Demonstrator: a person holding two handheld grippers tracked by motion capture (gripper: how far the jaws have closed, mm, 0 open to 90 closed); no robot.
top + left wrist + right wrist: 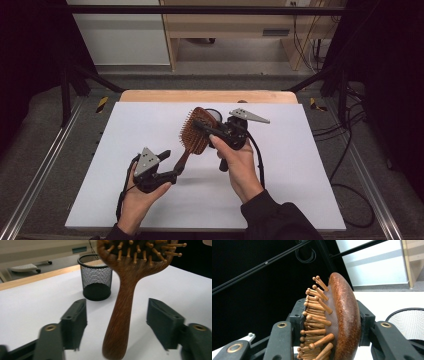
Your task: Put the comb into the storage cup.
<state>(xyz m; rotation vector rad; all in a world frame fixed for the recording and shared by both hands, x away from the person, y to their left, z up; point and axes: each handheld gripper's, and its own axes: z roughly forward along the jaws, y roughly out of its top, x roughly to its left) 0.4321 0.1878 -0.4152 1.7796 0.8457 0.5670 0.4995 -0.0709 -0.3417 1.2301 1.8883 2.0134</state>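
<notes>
Above the table [150, 210], right gripper [202, 126] clamps the hairbrush [194, 135].

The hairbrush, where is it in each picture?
High view: hairbrush mid-table, head in the right gripper.
Left gripper view: handle between open jaws.
Right gripper view: head clamped, centre.
Shared landmark: mesh cup, also at the right edge.

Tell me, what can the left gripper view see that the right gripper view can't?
The left gripper view shows the hairbrush handle standing between the left gripper's open jaws, neither pad touching it, and the whole black mesh cup on the white table.

The right gripper view shows the right gripper clamped on the brush head, one pad on the bristles, one on the wooden back.

Both show the hairbrush, the cup and the table.
</notes>
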